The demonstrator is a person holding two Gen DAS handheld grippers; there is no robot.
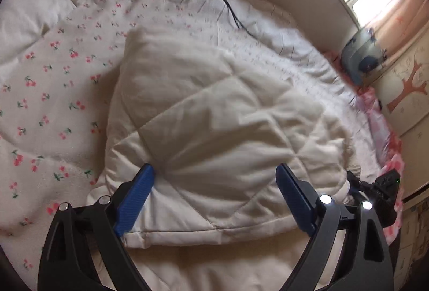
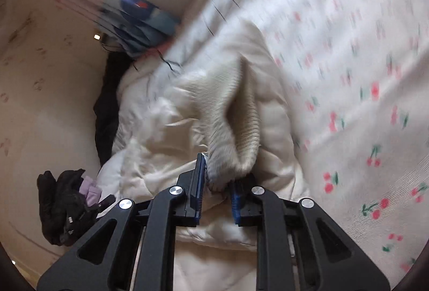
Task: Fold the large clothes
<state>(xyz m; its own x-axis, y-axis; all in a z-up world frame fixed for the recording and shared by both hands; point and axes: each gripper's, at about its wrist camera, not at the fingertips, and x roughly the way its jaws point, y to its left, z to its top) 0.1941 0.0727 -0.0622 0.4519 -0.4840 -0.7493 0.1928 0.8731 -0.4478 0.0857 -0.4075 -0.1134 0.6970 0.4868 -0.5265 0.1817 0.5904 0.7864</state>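
The right wrist view is blurred, most of all at 1 to 3 o'clock, where the cherry print of the bed cover (image 2: pixel 362 76) smears. At 10 o'clock a blue and grey bundle (image 2: pixel 142 20) is too smeared to name. A dark heap (image 2: pixel 64 208) with a bit of lilac cloth lies at 8 o'clock; what it is I cannot tell. In the left wrist view the far edge at 12 o'clock is cut off by the lens rim, and a thin black cable (image 1: pixel 230 9) runs out of sight there.

The cream quilted jacket (image 1: pixel 209 125) lies on the bed cover (image 1: pixel 48 92), in the middle of the left wrist view, bunched and partly folded. Its near hem passes between the blue pads of the left tool (image 1: pixel 214 183). This tool stands wide open; the left pad (image 1: pixel 136 194) touches the fabric at the side, the right pad does not press on it, so nothing is gripped.

In the right wrist view the jacket (image 2: pixel 166 130) fills the centre, and its ribbed knit cuff (image 2: pixel 236 130) hangs toward 6 o'clock into the right tool (image 2: pixel 215 181). The pads are nearly together and pinch the end of this cuff. The part of the jacket under the tool frame is hidden.
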